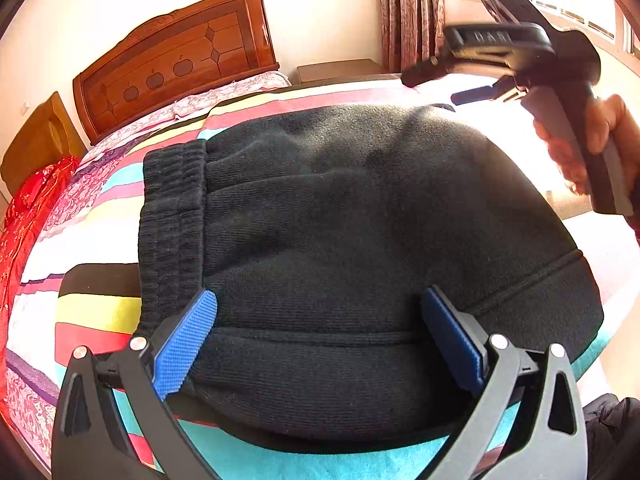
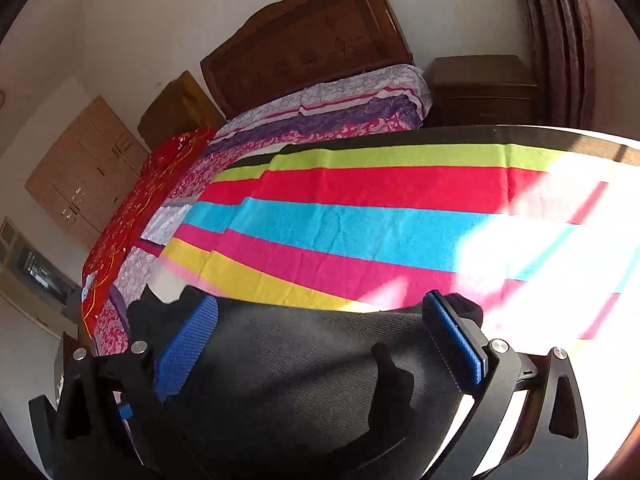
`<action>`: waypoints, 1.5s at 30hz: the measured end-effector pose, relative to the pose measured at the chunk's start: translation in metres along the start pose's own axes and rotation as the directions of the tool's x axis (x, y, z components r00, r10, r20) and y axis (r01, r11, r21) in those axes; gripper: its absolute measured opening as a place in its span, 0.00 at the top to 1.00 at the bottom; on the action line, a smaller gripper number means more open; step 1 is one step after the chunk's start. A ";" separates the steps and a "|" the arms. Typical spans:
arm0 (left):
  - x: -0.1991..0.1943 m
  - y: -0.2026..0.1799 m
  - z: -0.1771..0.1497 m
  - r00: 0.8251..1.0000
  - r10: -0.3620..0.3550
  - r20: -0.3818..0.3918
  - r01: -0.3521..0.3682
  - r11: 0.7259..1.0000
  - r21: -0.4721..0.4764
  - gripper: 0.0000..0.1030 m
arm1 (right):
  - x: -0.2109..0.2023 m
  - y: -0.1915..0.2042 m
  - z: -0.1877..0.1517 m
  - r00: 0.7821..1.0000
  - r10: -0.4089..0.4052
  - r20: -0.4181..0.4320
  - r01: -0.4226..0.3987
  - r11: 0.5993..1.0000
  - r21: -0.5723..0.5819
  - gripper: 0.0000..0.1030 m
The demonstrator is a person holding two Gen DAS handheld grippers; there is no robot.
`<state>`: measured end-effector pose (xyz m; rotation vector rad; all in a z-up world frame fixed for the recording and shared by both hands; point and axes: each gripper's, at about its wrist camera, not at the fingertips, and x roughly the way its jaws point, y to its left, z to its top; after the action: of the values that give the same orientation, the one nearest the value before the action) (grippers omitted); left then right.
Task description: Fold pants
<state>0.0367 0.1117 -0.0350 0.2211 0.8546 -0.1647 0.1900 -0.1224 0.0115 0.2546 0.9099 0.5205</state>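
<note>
Lying folded into a thick bundle on the striped blanket [image 1: 100, 312], the black pants [image 1: 340, 240] show their waistband at the left. The left gripper [image 1: 320, 340] hovers near them, jaws spread wide and holding nothing. The right gripper [image 2: 320, 344], likewise wide open, hangs over the pants' far right edge.

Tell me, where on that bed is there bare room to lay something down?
The striped blanket is bare between the pants and the headboard. There is a narrower strip left of the waistband, towards the red cloth. The pants crowd the near edge.
</note>
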 end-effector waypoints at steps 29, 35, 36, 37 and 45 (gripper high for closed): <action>0.093 0.001 0.115 0.994 -0.002 -0.105 0.008 0.999 0.054 0.01 | -0.065 0.072 -0.195 0.992 0.079 -0.099 -0.111 0.921 -0.372 0.04; 0.084 0.009 0.109 0.997 -0.062 -0.055 0.063 0.998 0.017 0.02 | -0.075 0.083 -0.191 0.994 0.042 -0.099 -0.082 0.888 -0.452 0.04; 0.080 0.012 0.107 0.996 -0.077 -0.037 0.077 0.997 0.005 0.02 | -0.084 0.078 -0.179 0.994 0.082 -0.075 -0.106 0.896 -0.432 0.04; 0.075 0.013 0.103 0.996 -0.087 -0.013 0.087 0.996 -0.005 0.02 | -0.090 0.070 -0.163 0.993 0.108 -0.038 -0.114 0.908 -0.403 0.04; 0.052 0.030 0.076 0.983 -0.157 0.091 0.164 0.983 -0.084 0.02 | -0.016 0.012 -0.040 0.937 0.328 -0.118 -0.341 0.934 -0.108 0.04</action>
<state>0.1320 0.1181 -0.0225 0.0590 0.7943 -0.2835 0.1455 -0.1213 0.0038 0.2721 0.9288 0.9117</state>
